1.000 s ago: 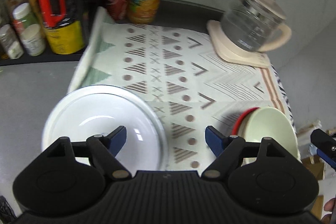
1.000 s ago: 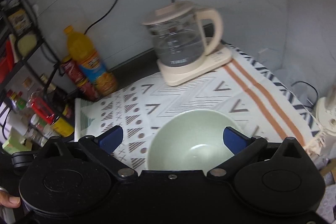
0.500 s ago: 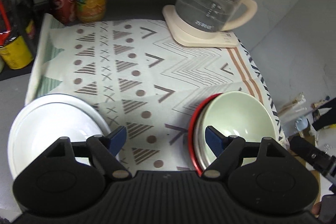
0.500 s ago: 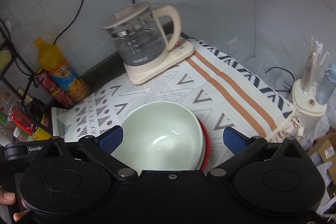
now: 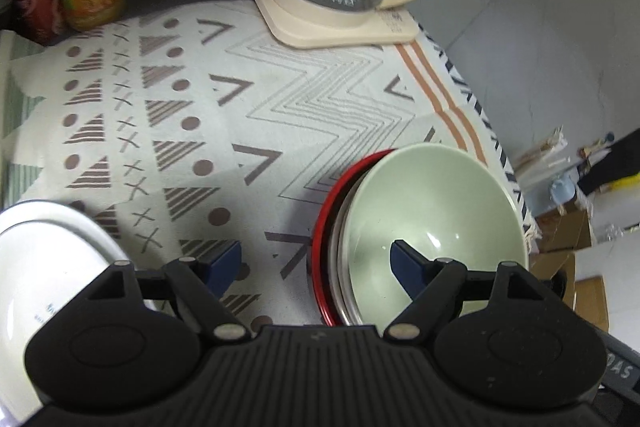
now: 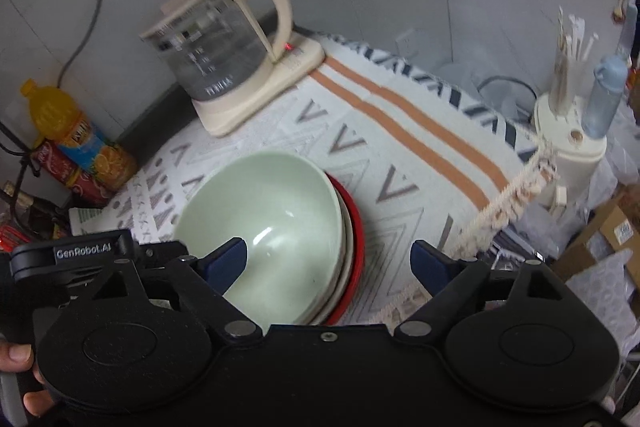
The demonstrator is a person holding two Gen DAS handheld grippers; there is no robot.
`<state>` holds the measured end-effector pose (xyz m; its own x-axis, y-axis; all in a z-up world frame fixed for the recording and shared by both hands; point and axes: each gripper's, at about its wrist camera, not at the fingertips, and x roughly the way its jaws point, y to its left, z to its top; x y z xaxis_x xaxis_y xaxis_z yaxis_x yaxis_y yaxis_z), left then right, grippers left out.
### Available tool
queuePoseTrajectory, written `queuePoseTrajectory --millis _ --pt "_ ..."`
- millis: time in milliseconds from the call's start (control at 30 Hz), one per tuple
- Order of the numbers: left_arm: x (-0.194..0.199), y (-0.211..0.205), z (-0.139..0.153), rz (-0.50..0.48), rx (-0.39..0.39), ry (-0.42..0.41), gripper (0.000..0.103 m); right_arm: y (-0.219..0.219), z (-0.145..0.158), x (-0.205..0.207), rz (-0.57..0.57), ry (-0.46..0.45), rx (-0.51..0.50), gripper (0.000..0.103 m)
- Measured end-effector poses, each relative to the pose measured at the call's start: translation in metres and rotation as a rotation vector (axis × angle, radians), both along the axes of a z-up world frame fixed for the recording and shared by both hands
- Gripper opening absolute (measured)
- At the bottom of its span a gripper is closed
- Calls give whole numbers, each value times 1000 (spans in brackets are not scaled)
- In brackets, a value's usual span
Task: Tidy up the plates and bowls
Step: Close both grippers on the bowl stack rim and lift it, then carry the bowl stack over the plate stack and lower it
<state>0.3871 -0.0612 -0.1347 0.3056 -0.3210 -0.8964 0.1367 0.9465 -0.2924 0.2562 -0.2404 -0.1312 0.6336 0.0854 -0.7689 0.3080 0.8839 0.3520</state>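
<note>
Green bowl [image 5: 432, 203]: topmost of a stack over a red plate [image 5: 320, 227], near the patterned mat's [image 5: 280, 99] fringed right edge
White plate [image 5: 44, 259]: at the mat's left edge
Left gripper [image 5: 316, 259]: wide open, holding nothing, straddling the stack's left rim
Right gripper [image 6: 328, 259]: jaws closing, right rim between them, pads not touching
Open room: bare mat up to the kettle [image 6: 224, 55]
</note>
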Motion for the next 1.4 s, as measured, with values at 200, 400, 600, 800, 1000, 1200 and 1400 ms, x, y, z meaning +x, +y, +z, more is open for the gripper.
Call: queuePoseTrajectory --millis 200,400,600,800,1000,1200,1400 --pt "15 -12 -19 -75 14 36 72 -3 -24 8 -50 74 45 69" --pt "27 -21 -33 -127 10 78 48 -8 -40 15 -88 108 89 48" --pt "37 -25 -44 -152 -4 113 31 -5 -50 26 -95 133 109 35" --pt "43 -24 -45 -178 -27 110 31 -1 -61 35 -93 156 128 34" --pt "41 -17 -44 -171 -45 105 29 2 -59 38 -80 145 116 33" --pt "39 -5 -40 -135 -57 104 29 7 -55 40 -42 138 112 30" --pt "35 11 -25 -82 -74 72 29 14 -44 45 5 111 111 30"
